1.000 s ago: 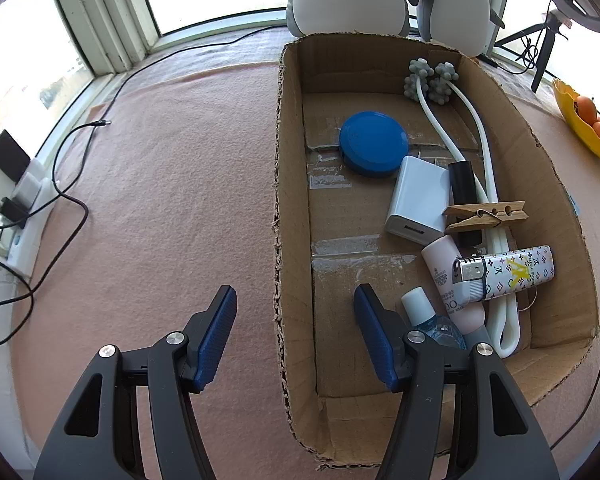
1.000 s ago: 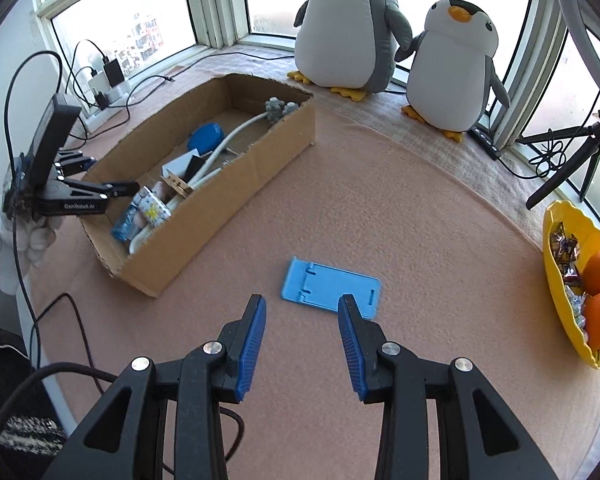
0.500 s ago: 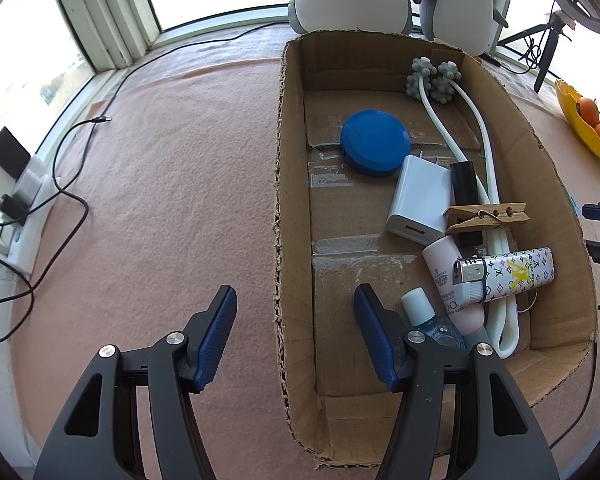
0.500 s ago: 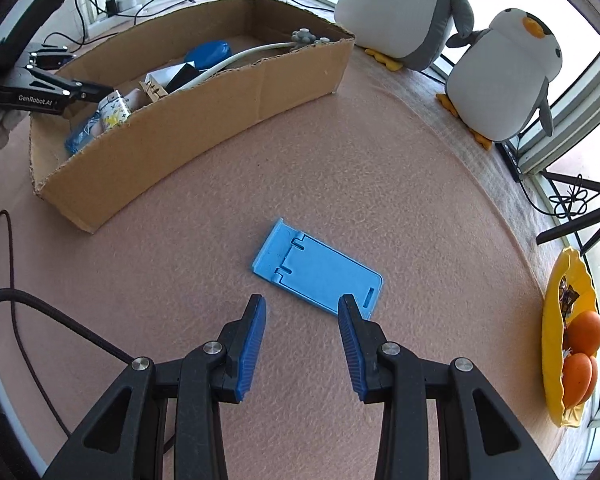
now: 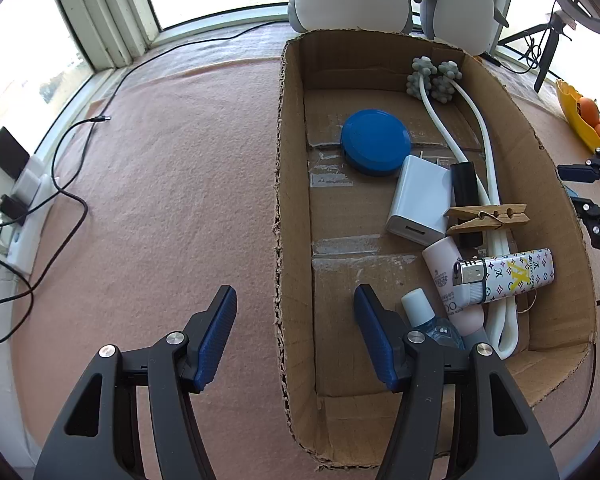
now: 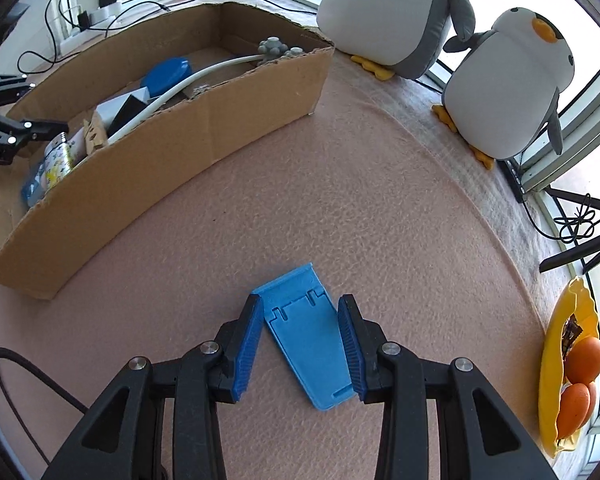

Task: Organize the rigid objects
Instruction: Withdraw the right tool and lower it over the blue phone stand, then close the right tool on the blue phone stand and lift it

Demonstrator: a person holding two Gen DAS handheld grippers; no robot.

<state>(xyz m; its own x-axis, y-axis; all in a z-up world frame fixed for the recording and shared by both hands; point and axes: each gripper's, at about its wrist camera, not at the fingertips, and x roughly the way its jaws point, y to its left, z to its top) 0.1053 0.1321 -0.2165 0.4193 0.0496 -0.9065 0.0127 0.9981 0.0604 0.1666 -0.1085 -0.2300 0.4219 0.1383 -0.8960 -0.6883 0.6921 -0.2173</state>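
Note:
A flat blue phone stand [image 6: 306, 332] lies on the pink mat. My right gripper [image 6: 299, 344] is open and low over it, one finger on each long side; whether they touch it I cannot tell. A cardboard box [image 5: 296, 184] [image 6: 188, 136] holds a blue round lid [image 5: 375, 142], a white charger [image 5: 419, 200], a wooden clothespin [image 5: 486, 218], a patterned lighter [image 5: 504, 276], small bottles [image 5: 424, 316] and a white corded massager [image 5: 434, 76]. My left gripper [image 5: 294, 336] is open and empty, straddling the box's left wall.
Two plush penguins [image 6: 508, 84] stand at the window behind the box. A yellow bowl with oranges [image 6: 572, 364] sits at the right edge. A power strip with cables [image 5: 24, 216] lies left of the box. A tripod [image 6: 580, 240] stands at the right.
My right gripper moved forward and down and turned, so the blue stand now lies between its fingers. My left gripper has stayed in place.

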